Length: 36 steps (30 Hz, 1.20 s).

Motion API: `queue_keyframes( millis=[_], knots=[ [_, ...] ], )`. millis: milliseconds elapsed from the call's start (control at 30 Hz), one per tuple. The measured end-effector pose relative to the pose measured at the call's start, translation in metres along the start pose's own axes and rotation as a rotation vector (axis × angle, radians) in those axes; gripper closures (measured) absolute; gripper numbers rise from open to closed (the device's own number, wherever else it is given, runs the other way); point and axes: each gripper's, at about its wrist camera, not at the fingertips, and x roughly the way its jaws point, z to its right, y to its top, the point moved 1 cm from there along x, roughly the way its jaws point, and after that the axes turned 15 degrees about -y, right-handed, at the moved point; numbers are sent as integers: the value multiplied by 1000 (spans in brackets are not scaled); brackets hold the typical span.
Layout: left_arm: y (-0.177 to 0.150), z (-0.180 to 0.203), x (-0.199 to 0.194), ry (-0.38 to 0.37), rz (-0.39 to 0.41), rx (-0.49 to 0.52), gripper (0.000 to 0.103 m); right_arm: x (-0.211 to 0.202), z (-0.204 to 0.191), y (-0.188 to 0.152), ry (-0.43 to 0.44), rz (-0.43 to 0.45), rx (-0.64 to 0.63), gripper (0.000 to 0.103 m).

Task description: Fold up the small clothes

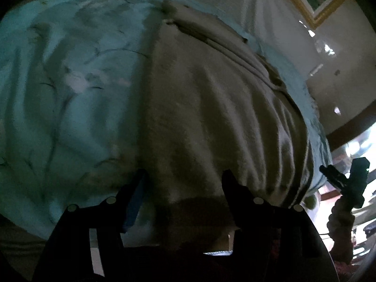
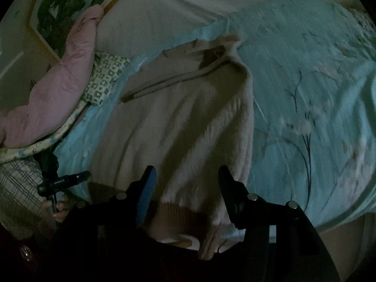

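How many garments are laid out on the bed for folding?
1. A beige sweater lies spread on the teal bedspread, collar at the far end, brown hem nearest both grippers. The pink quilt at the bed's edge looks like bedding; anything under it is hidden.

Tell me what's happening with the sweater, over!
Left gripper open, right gripper open, both over the hem. Beige sweater flat on the blue bedspread, not yet folded. Nothing on it.

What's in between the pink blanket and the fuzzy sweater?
In the right wrist view, a green-and-white patterned cloth lies between the pink blanket and the sweater, along with a strip of the blue bedspread.
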Motion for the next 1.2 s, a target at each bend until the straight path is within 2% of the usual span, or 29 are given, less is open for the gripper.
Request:
queue_keyframes(
  millis=[67,133,233,400,500,667,733,767,800,833,933,1000,1033,1067,1200],
  knots=[
    [1,5,4,-10,0,16,42,-2,4,-8,-8,-10,3,47],
    [1,8,8,-19,-1,25,71,-4,8,-16,-13,-20,8,47],
    [1,6,8,-15,-12,43,84,-5,13,-25,-20,-36,15,47],
    [1,-10,-6,-52,6,15,84,1,23,-44,-10,-77,42,47],
    [1,-12,-1,-64,-14,4,80,18,24,-51,10,-122,55,47],
    [0,-6,6,-58,-37,25,78,42,12,-53,35,-144,45,45],
    [0,-5,7,-61,-40,29,84,45,10,-53,51,-146,54,45],
    [0,-4,6,-60,-36,35,92,45,9,-54,56,-146,45,45],
    [-1,-4,6,-55,-38,39,98,43,8,-54,59,-144,28,57],
    [-2,-3,5,-55,-35,41,98,41,10,-54,73,-144,23,93],
    [-4,-5,-3,-99,-25,25,98,30,19,-51,131,-121,62,93],
    [-5,-10,-1,-93,-53,15,96,21,21,-48,178,-86,72,93],
    [-6,-14,2,-84,-77,5,92,21,21,-47,186,-86,74,93],
    [-7,-15,4,-91,-92,-2,91,23,20,-47,192,-93,70,93],
    [-9,-8,7,-79,-102,33,83,32,11,-49,176,-133,36,91]
  ],
)
